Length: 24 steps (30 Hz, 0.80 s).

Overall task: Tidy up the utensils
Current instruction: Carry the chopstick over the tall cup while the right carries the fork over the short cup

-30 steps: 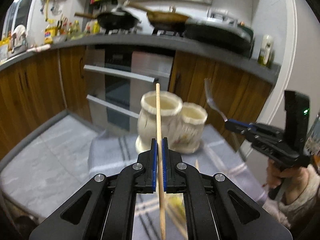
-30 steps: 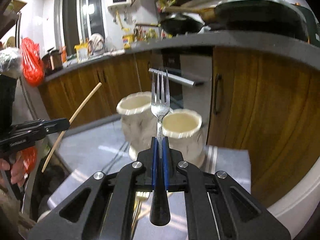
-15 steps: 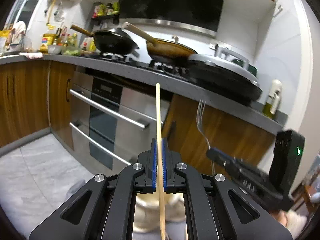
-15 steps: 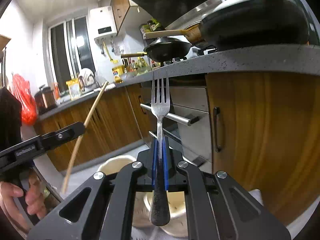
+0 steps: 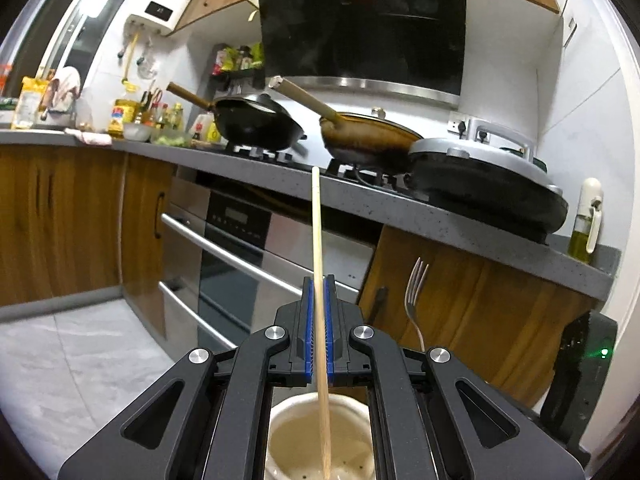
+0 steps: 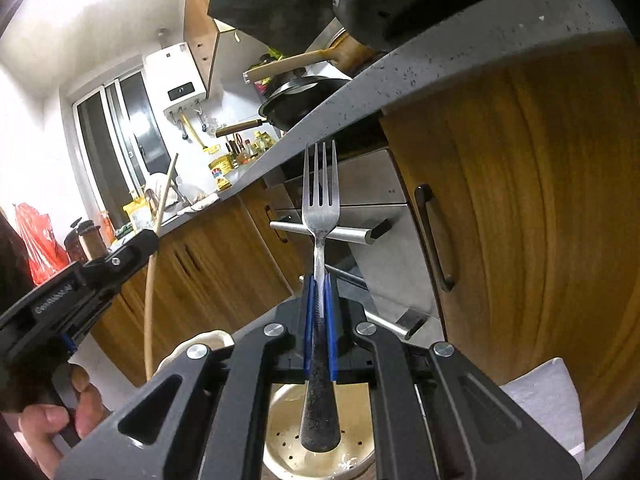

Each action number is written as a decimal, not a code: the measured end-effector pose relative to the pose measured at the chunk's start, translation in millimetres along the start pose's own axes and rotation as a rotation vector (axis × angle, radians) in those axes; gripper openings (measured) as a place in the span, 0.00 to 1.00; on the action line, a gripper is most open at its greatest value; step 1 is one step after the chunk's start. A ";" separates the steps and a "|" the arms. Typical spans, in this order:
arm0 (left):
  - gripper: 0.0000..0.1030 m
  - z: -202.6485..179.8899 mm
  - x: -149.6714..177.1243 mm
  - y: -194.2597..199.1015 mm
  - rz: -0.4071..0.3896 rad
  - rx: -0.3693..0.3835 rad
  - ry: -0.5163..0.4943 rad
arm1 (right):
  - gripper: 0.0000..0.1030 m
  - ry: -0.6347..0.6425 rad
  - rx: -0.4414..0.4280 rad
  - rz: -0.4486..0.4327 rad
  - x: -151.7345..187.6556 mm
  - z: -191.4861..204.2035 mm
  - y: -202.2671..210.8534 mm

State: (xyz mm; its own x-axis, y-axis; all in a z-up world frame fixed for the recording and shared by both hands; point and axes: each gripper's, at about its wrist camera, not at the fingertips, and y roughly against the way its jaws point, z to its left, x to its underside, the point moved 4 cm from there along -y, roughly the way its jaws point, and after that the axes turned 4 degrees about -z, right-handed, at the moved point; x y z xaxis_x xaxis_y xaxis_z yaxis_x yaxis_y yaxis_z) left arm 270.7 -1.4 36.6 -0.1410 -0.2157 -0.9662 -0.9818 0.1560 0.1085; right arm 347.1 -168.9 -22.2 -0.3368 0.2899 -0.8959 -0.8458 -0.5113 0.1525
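Note:
My left gripper (image 5: 318, 292) is shut on a wooden chopstick (image 5: 319, 240), held upright; its lower end hangs over the mouth of a cream ceramic holder (image 5: 296, 440) right below the jaws. My right gripper (image 6: 319, 292) is shut on a metal fork (image 6: 320, 196) with a dark handle, tines up; the handle end hangs over the second cream holder (image 6: 288, 440), whose bottom has drain holes. The fork (image 5: 414, 284) also shows in the left wrist view, and the chopstick (image 6: 156, 256) with the left gripper in the right wrist view.
A kitchen counter (image 5: 360, 196) with two pans, a stove and a lidded cooker runs ahead, above wooden cabinets (image 6: 540, 220) and an oven with bar handles (image 5: 240, 256). A grey striped cloth (image 6: 540, 396) lies under the holders.
Both grippers have tilted upward and moved over the holders. The holders, in front a second ago, now lie directly beneath the jaws. Chopstick and fork are still gripped.

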 end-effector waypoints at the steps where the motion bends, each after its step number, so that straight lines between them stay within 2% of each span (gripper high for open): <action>1: 0.05 -0.5 2.0 -2.0 0.002 -0.010 -0.010 | 0.06 0.001 0.003 -0.002 0.1 -0.3 -1.1; 5: 0.05 -1.5 9.7 -3.1 0.000 -0.030 -0.060 | 0.05 0.028 0.027 0.004 8.3 -1.7 -2.9; 12: 0.05 8.7 21.7 7.4 0.041 -0.021 -0.079 | 0.05 0.094 0.044 0.004 16.2 1.6 12.8; 21: 0.05 11.4 41.4 24.1 0.160 -0.014 -0.120 | 0.05 0.145 0.070 0.026 28.1 4.0 29.5; 24: 0.05 11.4 45.3 26.4 0.178 -0.018 -0.136 | 0.05 0.142 0.074 0.042 32.0 2.5 31.6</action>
State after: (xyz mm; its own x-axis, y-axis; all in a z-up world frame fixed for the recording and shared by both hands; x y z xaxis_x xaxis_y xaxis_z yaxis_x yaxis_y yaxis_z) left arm 239.9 3.9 -7.0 -0.2948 -0.0543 -0.9540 -0.9453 0.1628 0.2828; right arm 308.6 -173.7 -45.1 -0.3146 0.1496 -0.9374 -0.8622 -0.4580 0.2163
